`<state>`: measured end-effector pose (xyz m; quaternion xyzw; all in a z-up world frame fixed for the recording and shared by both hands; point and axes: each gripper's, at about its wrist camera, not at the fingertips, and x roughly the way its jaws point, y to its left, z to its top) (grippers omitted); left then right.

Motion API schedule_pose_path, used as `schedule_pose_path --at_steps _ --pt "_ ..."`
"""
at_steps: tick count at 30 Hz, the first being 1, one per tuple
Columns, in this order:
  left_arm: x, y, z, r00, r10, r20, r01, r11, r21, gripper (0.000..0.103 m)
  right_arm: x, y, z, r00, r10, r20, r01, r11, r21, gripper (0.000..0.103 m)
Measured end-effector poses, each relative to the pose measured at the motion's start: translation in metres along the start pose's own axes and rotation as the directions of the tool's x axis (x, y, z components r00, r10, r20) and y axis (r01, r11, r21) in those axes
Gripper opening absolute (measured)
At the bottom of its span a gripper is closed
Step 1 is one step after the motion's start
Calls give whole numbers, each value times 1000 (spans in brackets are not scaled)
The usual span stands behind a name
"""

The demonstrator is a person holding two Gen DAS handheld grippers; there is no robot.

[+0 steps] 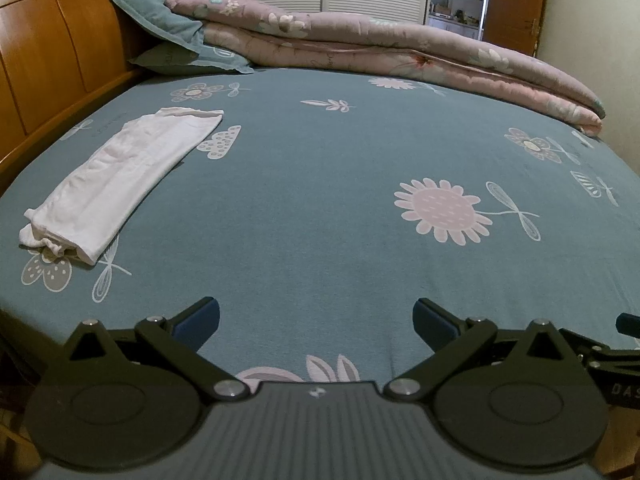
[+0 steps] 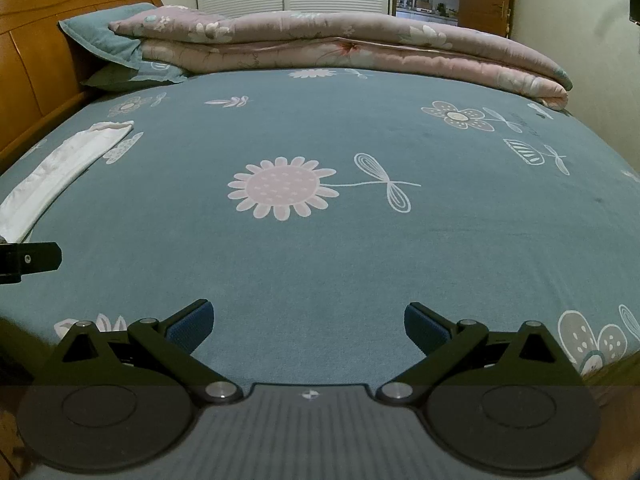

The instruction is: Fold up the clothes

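The white garment (image 1: 120, 178), already folded into a long narrow strip, lies on the blue flowered bedsheet (image 1: 320, 200) near the bed's left edge, beside the wooden bed frame (image 1: 52, 80). Its long axis runs from the near-left corner diagonally away toward the headboard end, with a bunched end nearest the grippers; what kind of garment it is I cannot tell, perhaps a shirt.

It lies ahead and to the left of both tools. The left gripper (image 1: 316, 316) is clearly the nearer one; from the right gripper (image 2: 308, 318) the strip (image 2: 60, 168) sits at the far left margin of the view, well apart.

Both grippers hover over the bed's near edge with jaws spread wide, holding and touching nothing. A folded pink quilt (image 1: 400, 48) and pillows (image 1: 160, 12) lie along the far edge.
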<state>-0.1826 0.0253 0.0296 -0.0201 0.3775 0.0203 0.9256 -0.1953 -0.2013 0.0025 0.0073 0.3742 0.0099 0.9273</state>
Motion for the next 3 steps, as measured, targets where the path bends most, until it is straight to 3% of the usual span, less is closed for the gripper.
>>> schedule_pose_path --at_steps 3 --pt "0 -2 0 1000 2 0 -2 1000 -2 102 0 0 0 1000 -2 2 2 1000 8 103"
